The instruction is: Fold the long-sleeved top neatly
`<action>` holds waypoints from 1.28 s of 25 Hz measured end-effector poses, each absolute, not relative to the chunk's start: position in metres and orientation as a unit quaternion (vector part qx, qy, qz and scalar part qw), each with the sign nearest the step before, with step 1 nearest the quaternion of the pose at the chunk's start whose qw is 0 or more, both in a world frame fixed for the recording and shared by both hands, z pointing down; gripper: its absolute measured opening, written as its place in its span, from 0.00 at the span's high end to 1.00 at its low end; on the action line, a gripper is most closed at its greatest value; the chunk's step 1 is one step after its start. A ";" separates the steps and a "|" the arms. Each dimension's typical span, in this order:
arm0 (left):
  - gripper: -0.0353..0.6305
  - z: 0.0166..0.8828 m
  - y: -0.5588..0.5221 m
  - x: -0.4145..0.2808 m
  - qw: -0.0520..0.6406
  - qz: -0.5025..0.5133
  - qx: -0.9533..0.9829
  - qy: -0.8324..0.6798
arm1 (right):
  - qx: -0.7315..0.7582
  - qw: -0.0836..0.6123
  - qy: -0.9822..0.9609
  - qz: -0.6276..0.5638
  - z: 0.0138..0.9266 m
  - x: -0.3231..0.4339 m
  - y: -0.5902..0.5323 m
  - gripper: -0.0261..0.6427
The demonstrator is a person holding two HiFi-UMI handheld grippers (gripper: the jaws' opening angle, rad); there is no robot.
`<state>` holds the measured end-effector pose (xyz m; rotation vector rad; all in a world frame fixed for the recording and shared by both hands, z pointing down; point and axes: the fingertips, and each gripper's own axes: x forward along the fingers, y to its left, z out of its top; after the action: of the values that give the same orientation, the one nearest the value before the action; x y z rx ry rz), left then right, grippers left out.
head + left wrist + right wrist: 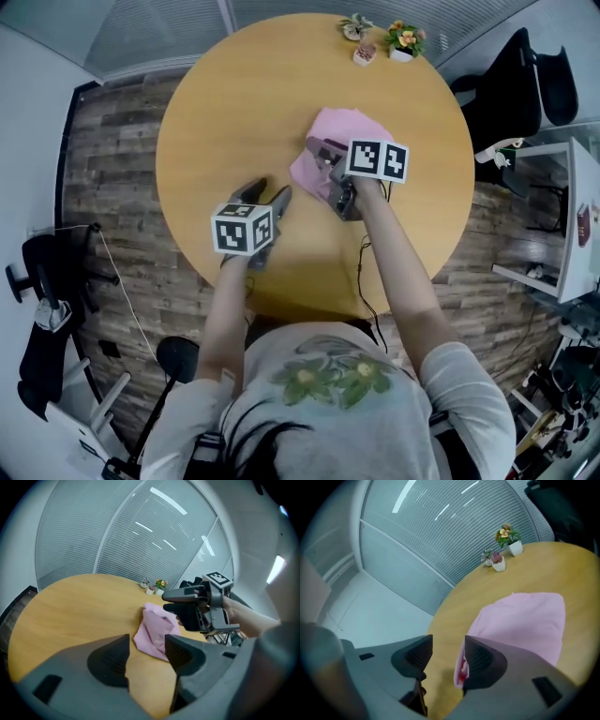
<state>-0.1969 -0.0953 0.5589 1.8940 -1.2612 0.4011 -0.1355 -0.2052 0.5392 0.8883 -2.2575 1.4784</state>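
Long-sleeved top [349,141] already folded to a compact pink bundle on table [225,112]. Right gripper [447,660] apart at its edge, left gripper [147,656] apart, empty. Probably only tidying left.

soft cloth top [345,134], matt wood tbl [239,108]

Cool, even light is washing the round table [234,103]; bright light strips [166,501] are glaring on the glass wall [117,536], and fisheye distortion is bending and darkening every edge.
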 end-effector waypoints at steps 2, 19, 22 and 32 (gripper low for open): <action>0.61 0.556 -0.104 -0.184 0.395 0.162 0.759 -0.491 | 0.314 0.120 -0.790 0.513 0.521 -0.118 -0.206 0.65; 0.88 0.583 -0.155 -0.164 0.409 0.232 0.747 -0.470 | 0.380 0.194 -0.756 0.496 0.582 -0.019 -0.101 0.65; 0.88 0.600 -0.149 -0.178 0.435 0.246 0.742 -0.448 | 0.387 0.240 -0.767 0.452 0.594 -0.026 -0.090 0.65; 0.88 0.653 -0.155 -0.181 0.402 0.322 0.730 -0.449 | 0.451 0.287 -0.745 0.400 0.647 -0.032 -0.095 0.75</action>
<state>-0.1806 -0.1546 0.6529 1.8443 -1.1358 0.8128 -0.0323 -0.0948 0.6468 1.2043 -1.9898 1.0688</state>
